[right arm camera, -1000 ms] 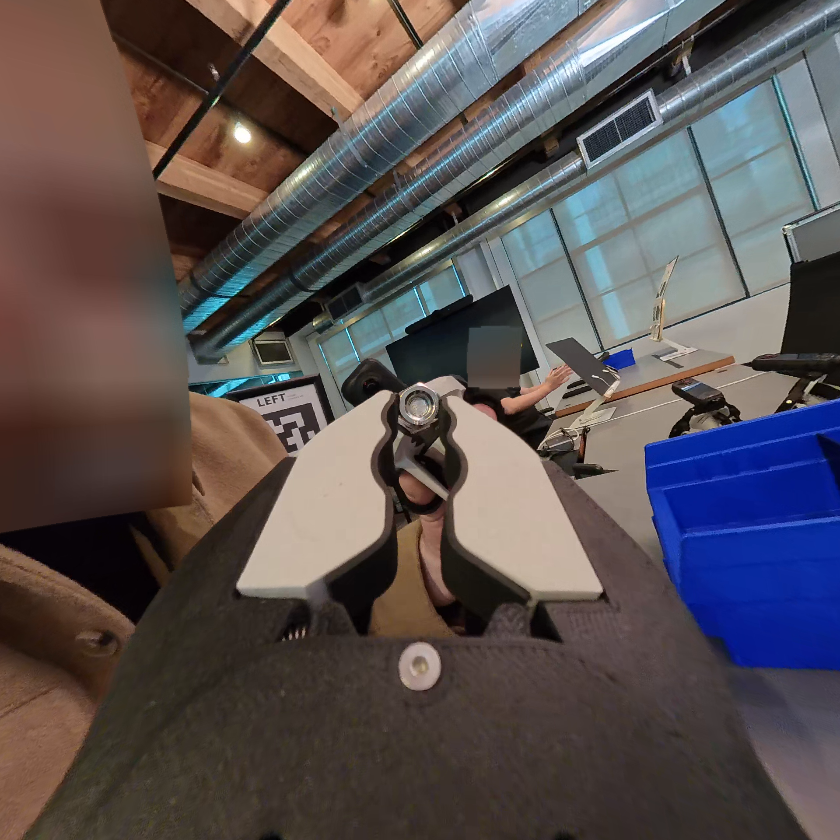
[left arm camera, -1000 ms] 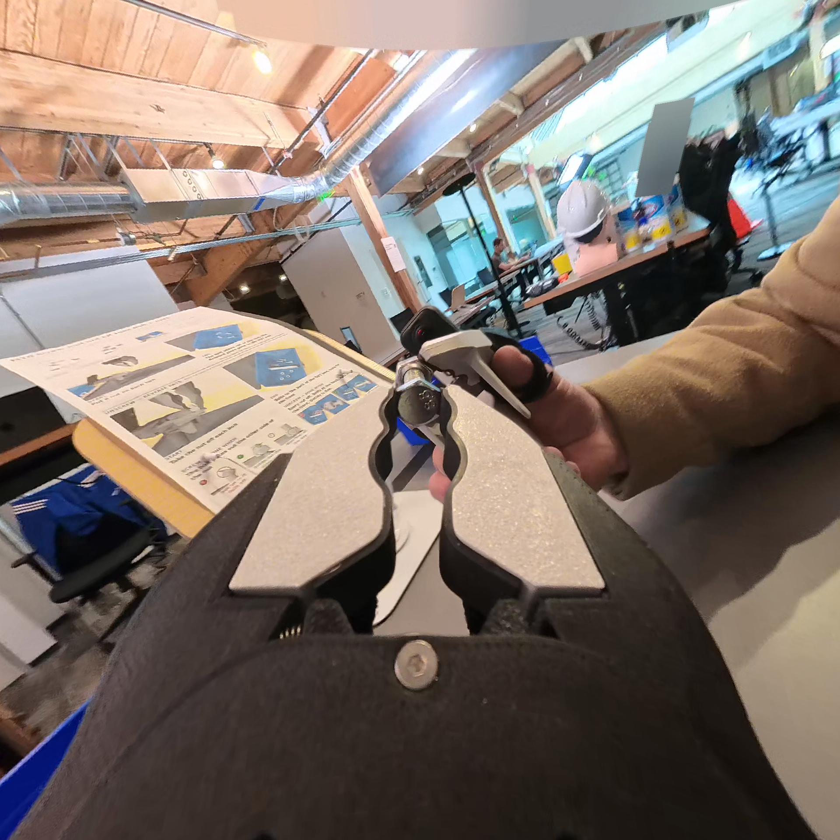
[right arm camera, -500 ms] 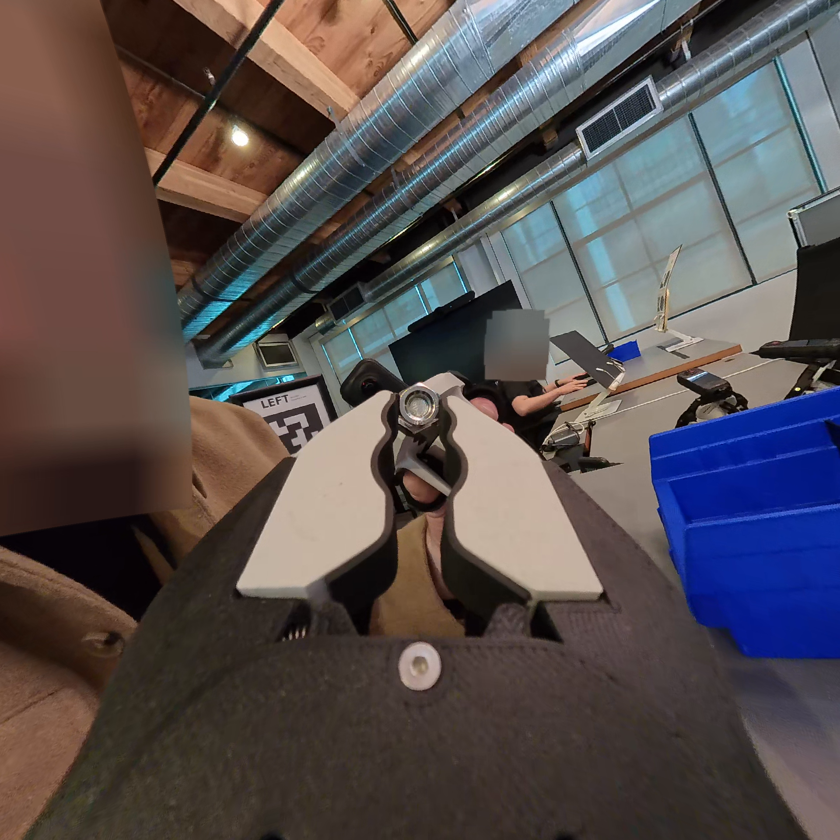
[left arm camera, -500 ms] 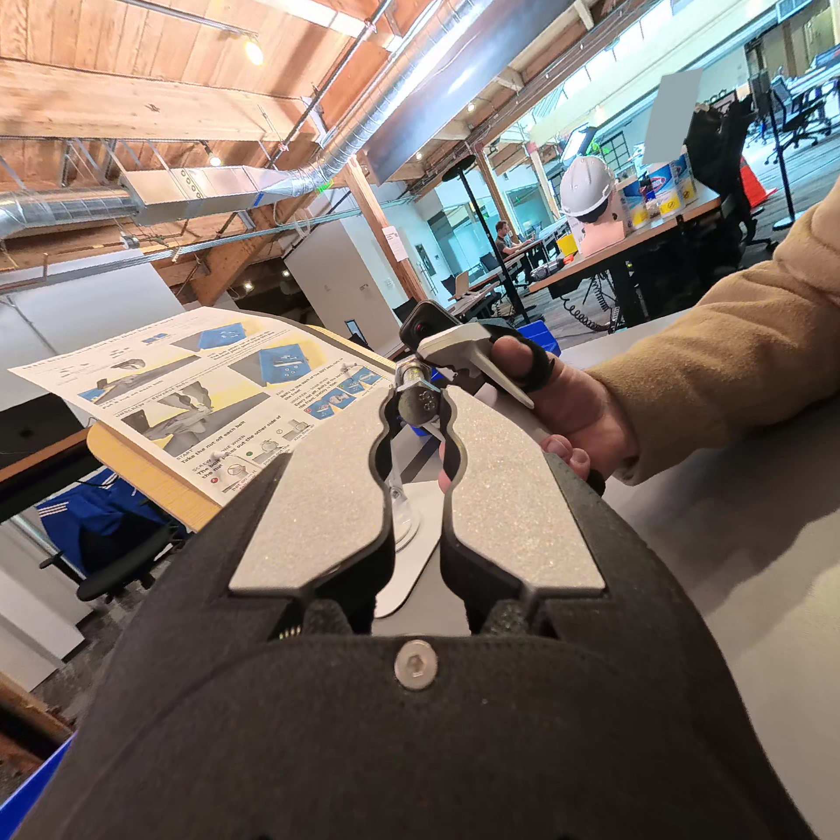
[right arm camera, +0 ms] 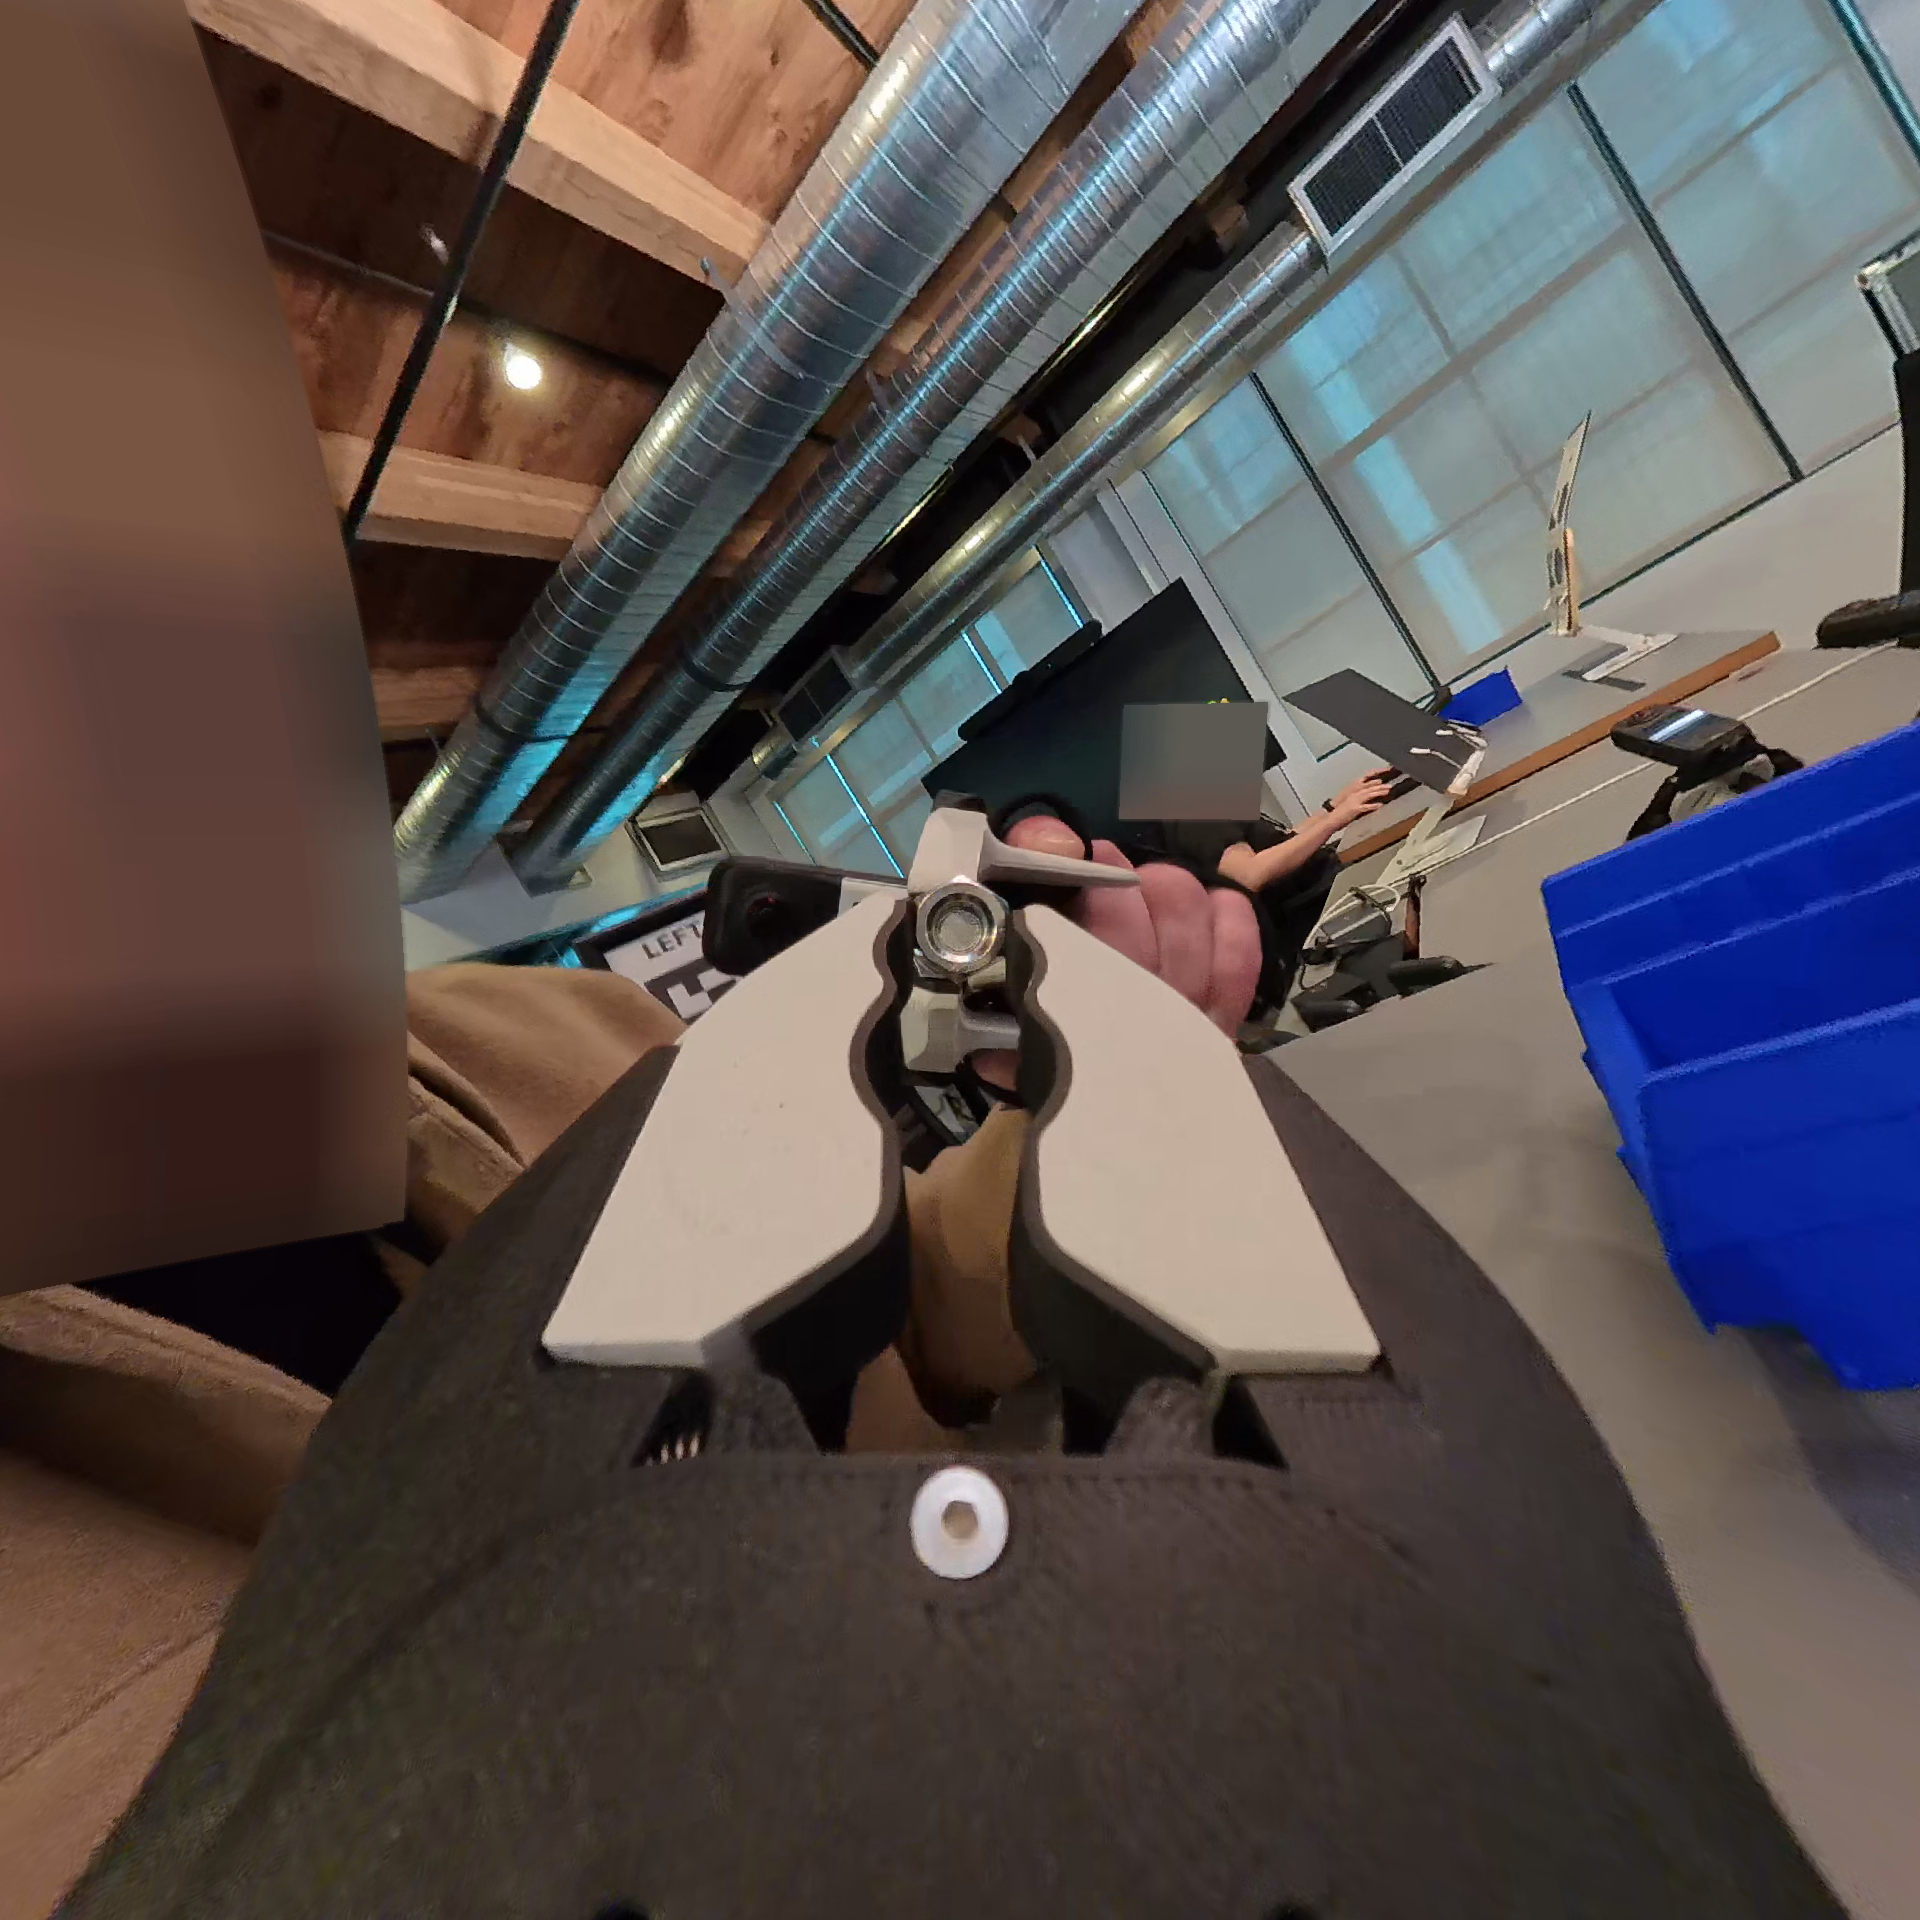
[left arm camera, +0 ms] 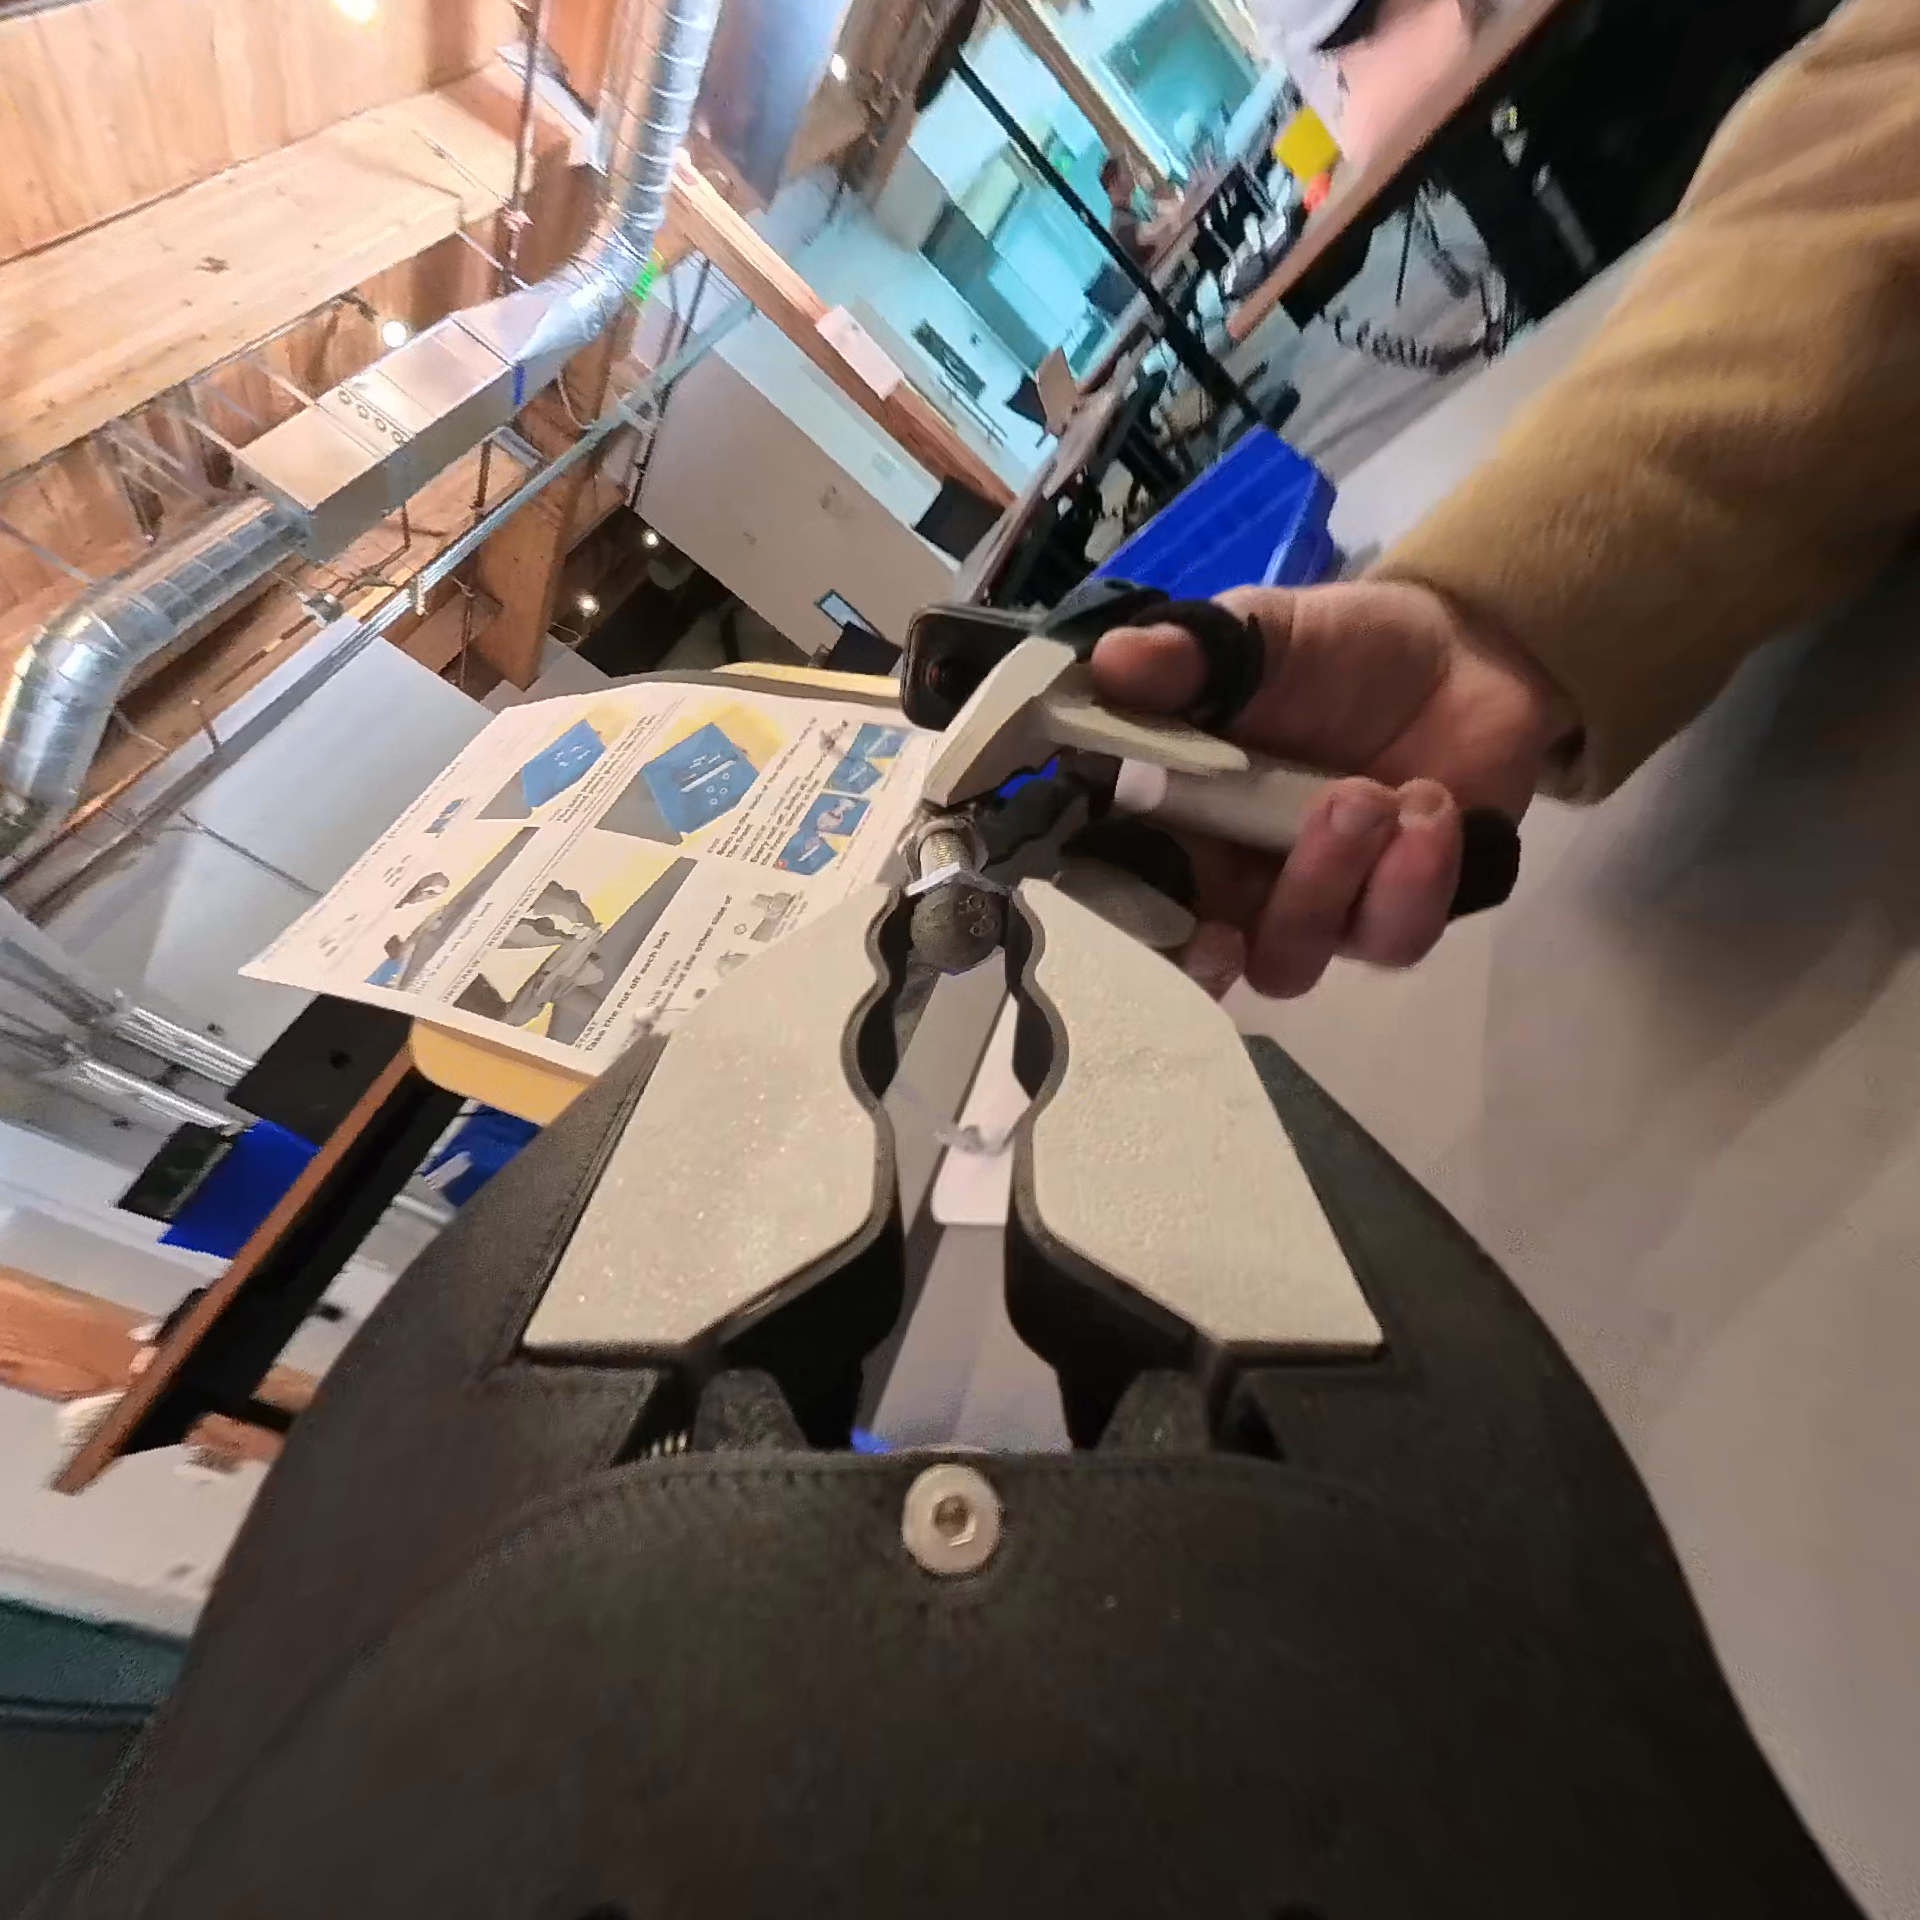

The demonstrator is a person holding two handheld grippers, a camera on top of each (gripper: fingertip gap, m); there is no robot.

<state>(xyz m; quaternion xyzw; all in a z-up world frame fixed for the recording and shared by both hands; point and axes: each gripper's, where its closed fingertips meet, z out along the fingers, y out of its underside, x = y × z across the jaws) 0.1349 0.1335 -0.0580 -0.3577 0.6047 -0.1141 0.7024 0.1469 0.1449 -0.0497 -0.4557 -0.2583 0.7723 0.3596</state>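
Observation:
My left gripper (left arm camera: 948, 916) is shut on the dark hex head of a metal bolt (left arm camera: 951, 920). The bolt's threaded shank points away from me. My right gripper (right arm camera: 956, 927) is shut on a silver hex nut (right arm camera: 956, 925), with the bolt's end showing in the nut's middle. The two grippers face each other tip to tip above the grey table (left arm camera: 1558, 1195). In the left wrist view the right gripper (left arm camera: 1003, 821) shows, held by a hand (left arm camera: 1340, 769) in a tan sleeve. In the right wrist view the left gripper's camera (right arm camera: 769, 914) and the hand (right arm camera: 1184, 935) show behind the nut.
A printed instruction sheet (left arm camera: 623, 831) lies on a tilted yellow board just left of the grippers. Blue bins (right arm camera: 1766, 1060) stand on the table to the right, and another blue bin (left arm camera: 1226, 530) is farther back. A person (right arm camera: 1299, 831) sits at a far desk. The tips of both grippers are at nearly the same place.
Both views have rolled, so the room now looks tilted. The right gripper and its hand have turned about the bolt's axis relative to the left. Both grips have stayed shut.

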